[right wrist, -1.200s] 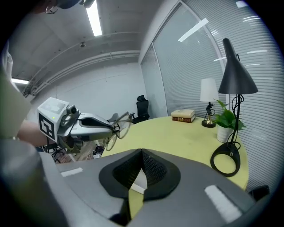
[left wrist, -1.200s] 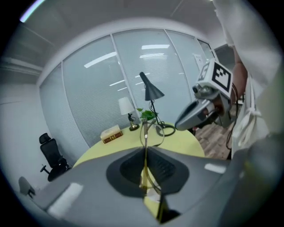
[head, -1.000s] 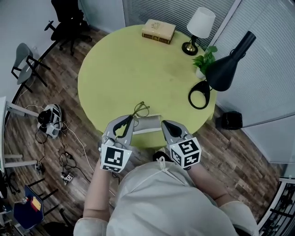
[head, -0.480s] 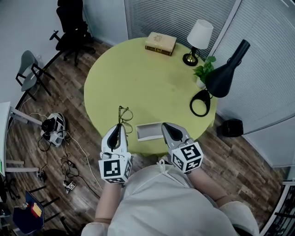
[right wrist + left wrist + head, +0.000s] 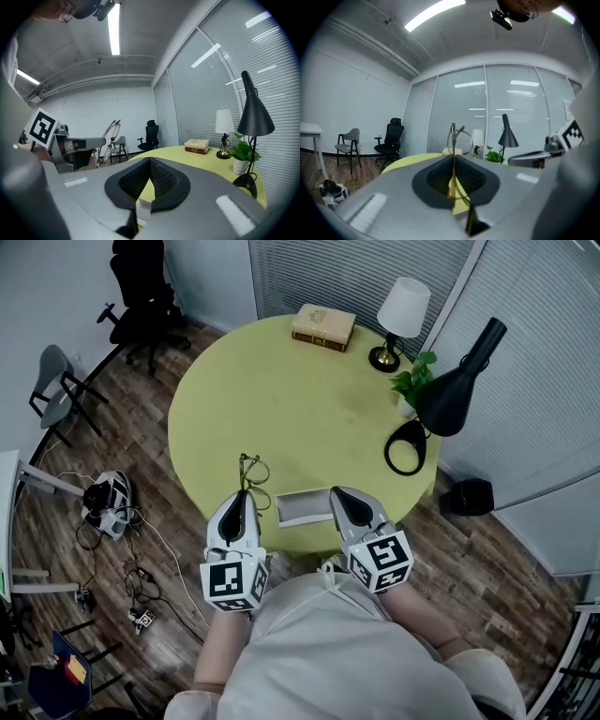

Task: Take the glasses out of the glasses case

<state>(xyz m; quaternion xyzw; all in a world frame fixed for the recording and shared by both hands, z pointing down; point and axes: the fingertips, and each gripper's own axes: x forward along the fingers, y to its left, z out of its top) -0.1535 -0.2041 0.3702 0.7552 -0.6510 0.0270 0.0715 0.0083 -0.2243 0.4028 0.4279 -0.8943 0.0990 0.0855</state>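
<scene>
Holding glasses (image 5: pixel 251 468) by thin frame, left gripper (image 5: pixel 240 497) clamped narrow; glasses out of case (image 5: pixel 302 506), just left of it. Right gripper (image 5: pixel 337 497) pinches case edge on table (image 5: pixel 281 399). Best practice: light pinch, gentle set-down beside case.
</scene>
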